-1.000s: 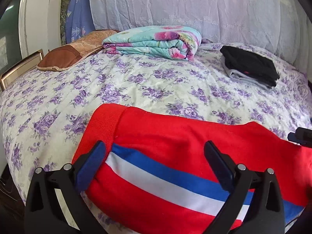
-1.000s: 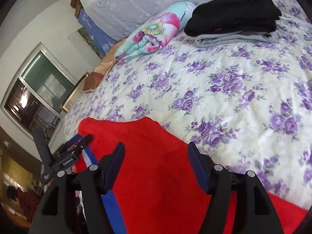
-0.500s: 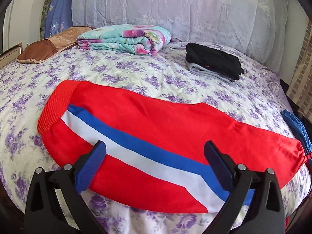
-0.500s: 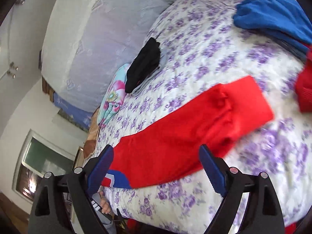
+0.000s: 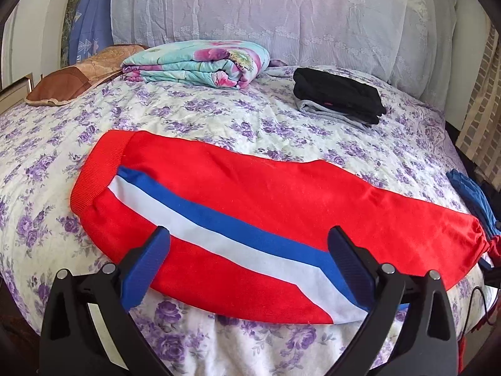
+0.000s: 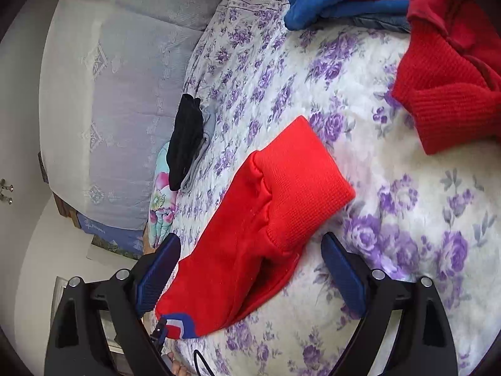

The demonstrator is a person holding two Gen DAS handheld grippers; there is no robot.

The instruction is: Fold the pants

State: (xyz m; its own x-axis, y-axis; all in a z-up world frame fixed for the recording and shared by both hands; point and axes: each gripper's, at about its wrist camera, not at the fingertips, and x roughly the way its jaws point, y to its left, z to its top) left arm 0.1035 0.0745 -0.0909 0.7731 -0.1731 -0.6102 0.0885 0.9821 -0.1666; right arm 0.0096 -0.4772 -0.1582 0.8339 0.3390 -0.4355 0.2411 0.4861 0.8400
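Lying lengthwise across the lower half of the left wrist frame, the red pants (image 5: 250, 206) sit doubled leg over leg on the flowered bed (image 5: 188, 116), so the next fold, cuff to waistband, appears due. Both the left tongs (image 5: 249, 258) and right tongs (image 6: 250, 261) hang released and empty. The ribbed cuff (image 6: 300, 181) fills the centre of the right wrist frame, just ahead of the gap, inviting a pinch.

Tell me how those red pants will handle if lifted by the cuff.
The red pants look soft and lie flat, so they would probably droop limply. The ribbed cuff looks thicker, likely giving a firmer grip. Bunching behind it suggests the cloth would gather rather than slide stiffly.
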